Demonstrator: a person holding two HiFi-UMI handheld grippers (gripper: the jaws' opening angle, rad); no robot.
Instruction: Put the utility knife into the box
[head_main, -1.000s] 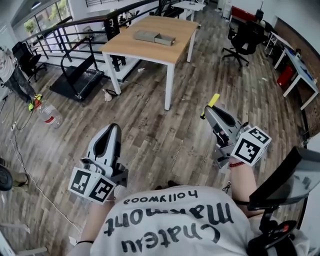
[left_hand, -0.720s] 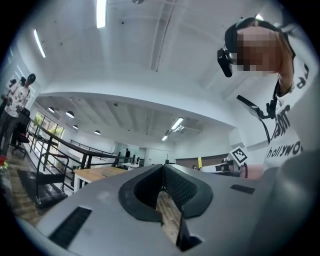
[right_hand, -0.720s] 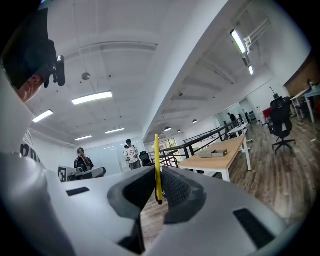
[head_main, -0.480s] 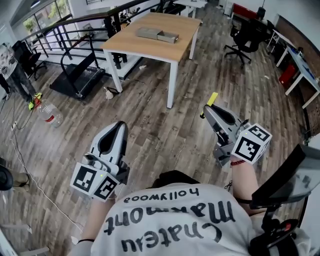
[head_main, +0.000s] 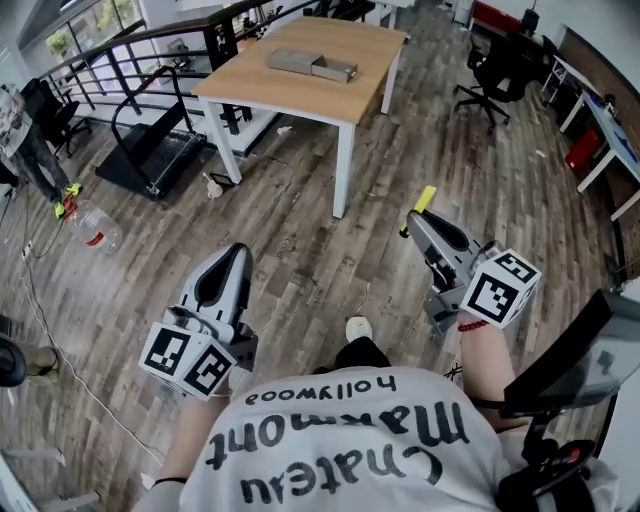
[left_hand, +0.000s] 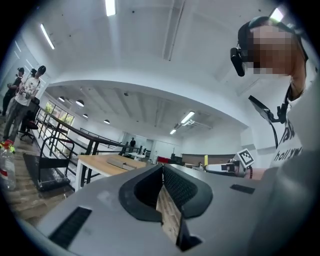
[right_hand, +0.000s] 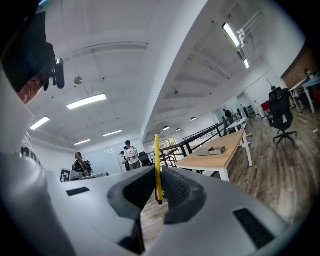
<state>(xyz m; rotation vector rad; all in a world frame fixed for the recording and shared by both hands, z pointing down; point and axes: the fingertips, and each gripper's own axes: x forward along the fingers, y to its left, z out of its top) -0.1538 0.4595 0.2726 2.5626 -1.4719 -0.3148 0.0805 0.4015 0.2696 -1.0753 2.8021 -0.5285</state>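
A grey open box (head_main: 312, 65) lies on a wooden table (head_main: 345, 100) far ahead; the right gripper view also shows this box (right_hand: 216, 149) on the table (right_hand: 227, 157). My right gripper (head_main: 414, 219) is shut on a yellow utility knife (head_main: 425, 199), which sticks out past the jaw tips. In the right gripper view the knife (right_hand: 157, 165) stands upright between the pads of the right gripper (right_hand: 158, 186). My left gripper (head_main: 236, 252) hangs low over the floor, shut with nothing in it. The left gripper (left_hand: 162, 170) points toward the table (left_hand: 97, 161) and the box (left_hand: 122, 162).
Wood plank floor lies between me and the table. A treadmill (head_main: 150, 150) and a black railing (head_main: 150, 45) stand at the left, with a plastic bottle (head_main: 92, 227) on the floor. Office chairs (head_main: 492, 75) and desks are at the right. People stand at far left (left_hand: 22, 95).
The person has stepped forward: a shoe now shows under the shirt edge and the table has shifted slightly in view. Both grippers keep their pose; the knife stays held.
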